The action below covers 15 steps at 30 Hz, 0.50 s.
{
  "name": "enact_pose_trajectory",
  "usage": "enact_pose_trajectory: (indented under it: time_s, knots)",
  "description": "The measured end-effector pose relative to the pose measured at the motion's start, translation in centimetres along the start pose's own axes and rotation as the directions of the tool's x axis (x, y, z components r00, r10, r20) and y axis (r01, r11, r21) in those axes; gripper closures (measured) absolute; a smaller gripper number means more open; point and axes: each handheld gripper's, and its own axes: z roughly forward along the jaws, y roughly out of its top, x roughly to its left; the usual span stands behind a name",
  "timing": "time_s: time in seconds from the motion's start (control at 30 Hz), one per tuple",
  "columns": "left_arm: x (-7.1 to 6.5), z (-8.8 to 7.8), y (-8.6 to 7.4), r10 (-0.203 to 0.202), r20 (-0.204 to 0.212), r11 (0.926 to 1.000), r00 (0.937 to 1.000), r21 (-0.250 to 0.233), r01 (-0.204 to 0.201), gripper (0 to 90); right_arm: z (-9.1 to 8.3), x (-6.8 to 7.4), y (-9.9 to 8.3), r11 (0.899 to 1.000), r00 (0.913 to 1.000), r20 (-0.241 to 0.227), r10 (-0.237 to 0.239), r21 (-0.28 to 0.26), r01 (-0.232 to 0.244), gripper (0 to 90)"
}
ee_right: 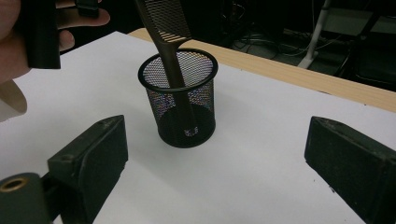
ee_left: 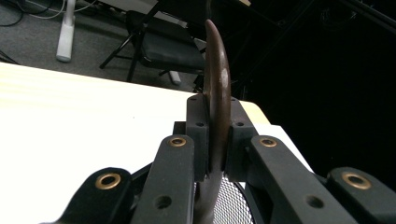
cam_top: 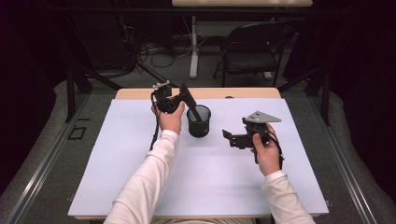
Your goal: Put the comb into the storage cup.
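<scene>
Here the left claw [ee_left: 217, 154] pinches a slim brown comb [ee_right: 173, 60] in the round black mesh cup [ee_right: 184, 100]; right claw [ee_right: 215, 172] gapes wide.

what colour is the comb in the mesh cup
Dark brown comb, clearest in the right gripper view.

white mat [cam_top: 140, 186] on wooden table [cam_top: 140, 93] | folding chair [cam_top: 254, 51] behind | cables [cam_top: 159, 53] on floor

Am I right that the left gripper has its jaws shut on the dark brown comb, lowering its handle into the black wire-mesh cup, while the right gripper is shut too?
Not quite. The left gripper is shut on the dark brown comb, its handle inside the black wire-mesh cup. But the right gripper is open: the right gripper view shows its jaws standing wide apart with nothing between them.
</scene>
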Motion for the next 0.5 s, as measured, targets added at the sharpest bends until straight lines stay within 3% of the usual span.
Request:
enact_pose_trajectory:
  time_s: [0.5]
  knots:
    - [0.89, 0.01, -0.47, -0.033, -0.006, 0.9995, 0.9995, -0.006, 0.033, 83.9, 0.06, 0.06, -0.01, 1.000, 1.0000, -0.001, -0.002, 0.001, 0.002, 6.0]
